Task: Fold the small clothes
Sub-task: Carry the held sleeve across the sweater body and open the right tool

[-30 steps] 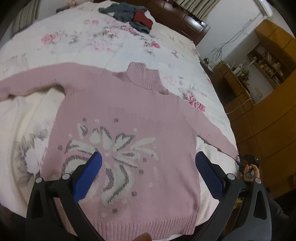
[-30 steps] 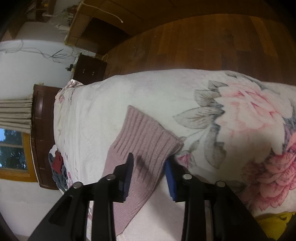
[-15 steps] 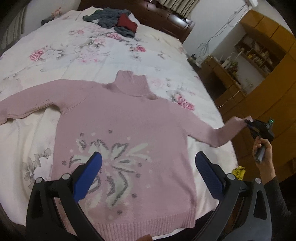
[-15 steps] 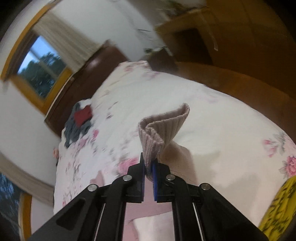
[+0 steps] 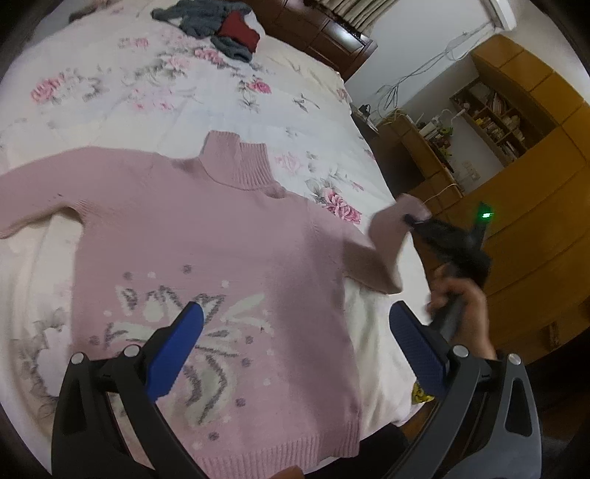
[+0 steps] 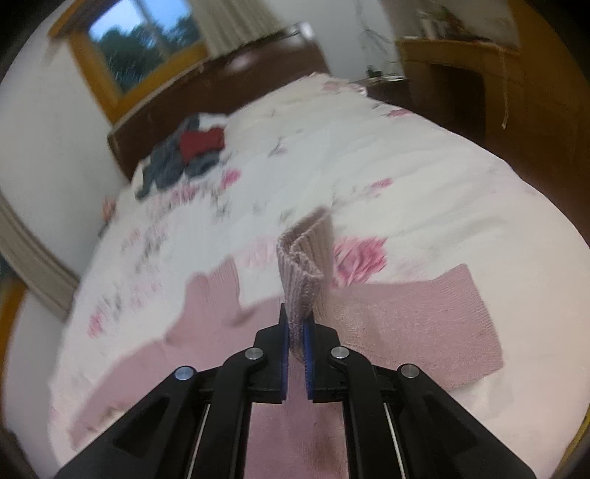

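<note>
Lying flat across the middle of the left wrist view, the pink sweater (image 5: 221, 265) is spread front-up on the floral bedspread (image 5: 155, 95), its ribbed turtleneck collar (image 5: 239, 165) pointing toward the upper centre of the frame and its hem at the bottom edge. A white and grey leaf pattern (image 5: 206, 339) covers the lower chest. One sleeve (image 5: 55, 195) runs out flat to the left edge. The other sleeve (image 5: 387, 250) is lifted off the bed at the right of the frame — its cuff (image 6: 300, 272) is pinched between the blue pads of the right tongs (image 6: 295, 331), which are pressed together on the ribbed knit. In the right wrist view that cuff stands up folded just past the tips, with the sleeve draped below it and the sweater body filling the lower frame. A person's hand (image 5: 461, 306) grips the right tool at the right side of the left wrist view.

The left tongs (image 5: 295, 342) hang above the sweater's lower half, blue fingers (image 5: 177, 350) spread wide and holding nothing.

A pile of grey and red clothes (image 5: 217, 29) sits at the top of the frame near the dark headboard (image 5: 324, 33) — well apart from the sweater.
</note>
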